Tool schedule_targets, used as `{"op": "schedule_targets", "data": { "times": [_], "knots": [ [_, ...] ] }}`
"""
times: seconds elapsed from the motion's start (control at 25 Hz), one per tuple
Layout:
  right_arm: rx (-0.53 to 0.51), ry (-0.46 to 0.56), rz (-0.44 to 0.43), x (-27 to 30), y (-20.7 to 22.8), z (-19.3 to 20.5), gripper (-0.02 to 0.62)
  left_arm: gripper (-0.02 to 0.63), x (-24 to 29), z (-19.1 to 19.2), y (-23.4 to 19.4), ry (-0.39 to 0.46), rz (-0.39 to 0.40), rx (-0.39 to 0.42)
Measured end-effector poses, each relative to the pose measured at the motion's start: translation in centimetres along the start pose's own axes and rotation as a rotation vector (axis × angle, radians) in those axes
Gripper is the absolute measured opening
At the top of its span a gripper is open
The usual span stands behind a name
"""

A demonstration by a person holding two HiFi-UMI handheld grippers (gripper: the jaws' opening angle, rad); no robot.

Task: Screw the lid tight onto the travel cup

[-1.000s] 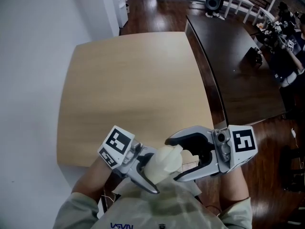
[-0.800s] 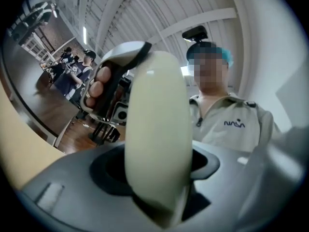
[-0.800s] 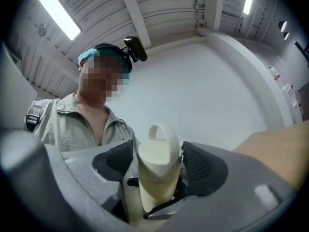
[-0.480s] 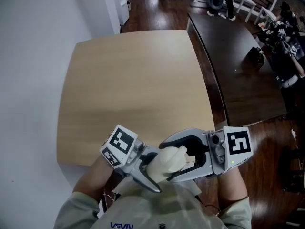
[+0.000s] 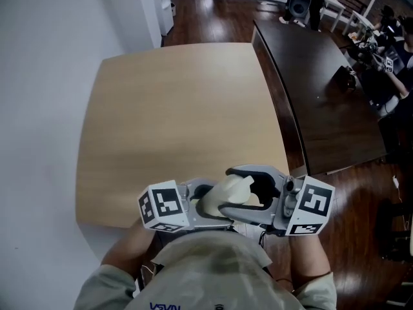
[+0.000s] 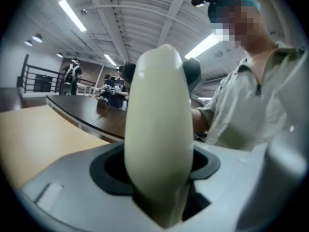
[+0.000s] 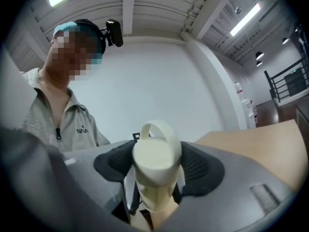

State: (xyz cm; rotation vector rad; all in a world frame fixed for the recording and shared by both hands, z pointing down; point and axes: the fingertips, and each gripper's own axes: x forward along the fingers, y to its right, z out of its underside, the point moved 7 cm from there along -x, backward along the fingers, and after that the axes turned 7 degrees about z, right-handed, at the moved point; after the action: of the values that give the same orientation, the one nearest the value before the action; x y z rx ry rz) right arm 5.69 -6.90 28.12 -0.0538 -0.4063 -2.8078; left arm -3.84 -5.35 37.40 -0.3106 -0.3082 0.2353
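Cream travel cup, gripped at both ends, held off the tabletop over its near edge.

Item lies roughly level close to the person's chest, between the two claws, which face each other. Left claw: clenched on the cup's body, black pads pressed on either side; the body fills that view and its lower end is cut off below the pads. Right claw: jaws have just been closing, the lid between them, ribbed pads against its two sides; loop handle stands up behind the lid's flat top. From the head view the jaws and marker cubes cover most of the cup, and both hands are hidden. Seam between lid and cup: not legible in any view. Background: dark table, far figures blurred.
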Motion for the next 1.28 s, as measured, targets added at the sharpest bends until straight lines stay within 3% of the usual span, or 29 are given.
{"op": "schedule_targets", "data": {
  "times": [0.16, 0.32, 0.52, 0.68, 0.96, 1.28],
  "knots": [
    [-0.049, -0.007, 0.092, 0.8, -0.3, 0.3, 0.291, 0.316, 0.5, 0.5, -0.8, -0.035, -0.166, 0.087],
    [-0.183, -0.078, 0.205, 2.6, -1.2, 1.3, 0.282, 0.314, 0.7, 1.7, -2.3, -0.063, -0.389, 0.136],
    [-0.169, -0.132, 0.404, 3.8, 0.0, 4.3, 0.258, 0.313, -0.2, 5.7, -5.0, -0.091, -0.690, 0.045],
    [-0.156, -0.151, 0.441, 4.8, 0.4, 6.0, 0.255, 0.311, -0.1, 7.2, -5.8, -0.045, -0.697, 0.030],
    [-0.153, -0.169, 0.409, 5.9, 0.7, 6.7, 0.258, 0.313, -0.4, 8.1, -6.8, 0.070, -0.696, 0.081],
    [-0.056, -0.126, 0.557, 4.1, 1.2, 7.2, 0.258, 0.313, -1.1, 9.5, -9.7, 0.088, -0.732, 0.108]
  ]
}}
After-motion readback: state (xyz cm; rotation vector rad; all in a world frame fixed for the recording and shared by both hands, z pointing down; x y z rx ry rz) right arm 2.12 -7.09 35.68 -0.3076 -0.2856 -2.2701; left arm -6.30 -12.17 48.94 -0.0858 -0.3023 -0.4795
